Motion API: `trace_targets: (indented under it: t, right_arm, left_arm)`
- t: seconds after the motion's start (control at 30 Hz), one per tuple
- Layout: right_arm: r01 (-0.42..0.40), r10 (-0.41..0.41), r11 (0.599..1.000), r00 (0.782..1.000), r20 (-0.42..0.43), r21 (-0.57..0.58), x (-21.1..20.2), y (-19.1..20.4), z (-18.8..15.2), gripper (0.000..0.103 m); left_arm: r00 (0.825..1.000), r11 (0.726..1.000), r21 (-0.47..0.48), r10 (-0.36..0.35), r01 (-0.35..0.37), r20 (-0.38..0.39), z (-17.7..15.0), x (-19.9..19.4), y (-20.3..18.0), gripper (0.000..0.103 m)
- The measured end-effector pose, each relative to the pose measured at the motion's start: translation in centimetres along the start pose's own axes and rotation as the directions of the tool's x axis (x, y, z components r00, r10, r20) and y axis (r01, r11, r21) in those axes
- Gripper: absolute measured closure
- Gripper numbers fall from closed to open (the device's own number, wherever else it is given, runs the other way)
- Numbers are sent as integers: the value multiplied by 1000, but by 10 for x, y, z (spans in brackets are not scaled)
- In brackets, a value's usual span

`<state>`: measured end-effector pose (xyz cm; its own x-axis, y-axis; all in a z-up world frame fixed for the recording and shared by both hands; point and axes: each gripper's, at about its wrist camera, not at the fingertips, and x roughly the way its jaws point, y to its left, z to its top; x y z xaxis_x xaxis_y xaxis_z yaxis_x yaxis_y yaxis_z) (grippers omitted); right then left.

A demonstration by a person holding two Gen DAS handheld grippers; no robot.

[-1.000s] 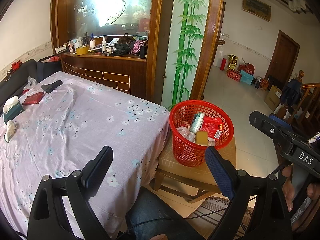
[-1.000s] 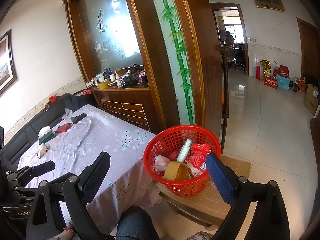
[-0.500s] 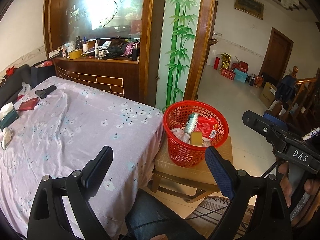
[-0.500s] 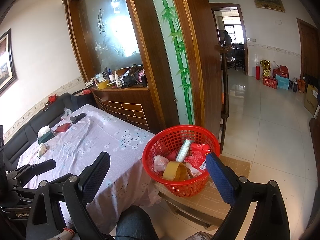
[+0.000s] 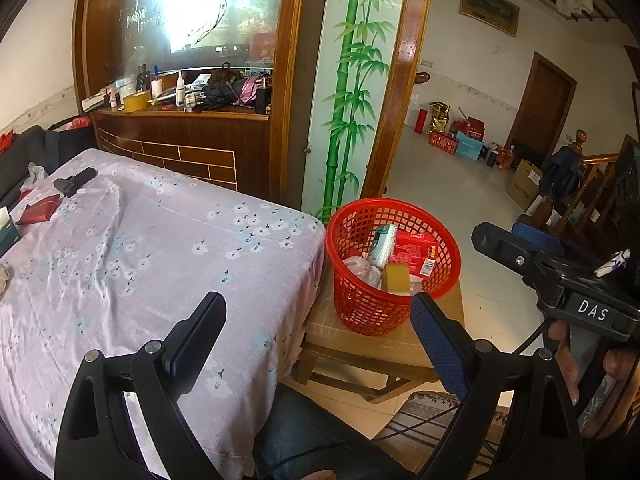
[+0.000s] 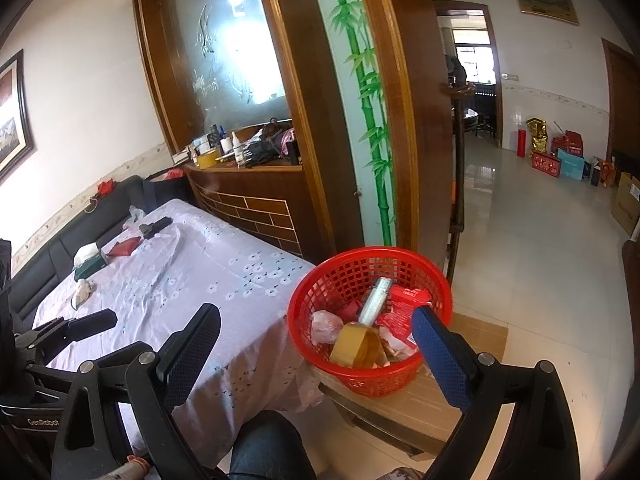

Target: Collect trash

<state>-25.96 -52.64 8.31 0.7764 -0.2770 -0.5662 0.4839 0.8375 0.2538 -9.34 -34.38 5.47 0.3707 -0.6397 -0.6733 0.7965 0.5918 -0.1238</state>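
Jaws of the left gripper [image 5: 316, 328] are spread wide with nothing between them, held above the edge of the tabletop [image 5: 120, 264] that wears a pale lilac flowered cloth. The right gripper [image 6: 316, 340] is likewise spread wide and empty, its blue-padded finger overlapping the near rim of the red basket [image 6: 348, 276] in that view.

That basket, a round open-mesh plastic one, stands on a low wooden stool [image 5: 384, 350] just beside the tabletop's corner. Inside lies the collected trash: a roll of brown tape [image 6: 356, 346] leaning on its edge at the near side, a crumpled clear plastic bag [image 6: 324, 326] to its left, a red carton [image 5: 416, 252] with a barcode lying flat, and a long pale-green wrapped packet [image 6: 376, 300]. The packet is tilted, its long axis running from the tape roll up and away toward the far rim.

At the far end of the tabletop, well apart from the basket, rest a flat red packet [image 6: 125, 247], a black object [image 6: 156, 227], a tissue box [image 6: 90, 260] and a small white crumpled thing [image 6: 82, 292].
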Motion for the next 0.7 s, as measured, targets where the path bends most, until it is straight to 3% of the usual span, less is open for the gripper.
trace_targets:
  t: [0.3,0.7]
  right_arm:
    - [-37,36,999,999,-17,-28,19,-1,7,5]
    - [-39,38,999,999,-37,-23,29,-8,14,5]
  left_arm:
    - [999,999,21,-46,47,-19,5,18,8,11]
    - [998,998,25,-57,57,-24,10,27,9,11]
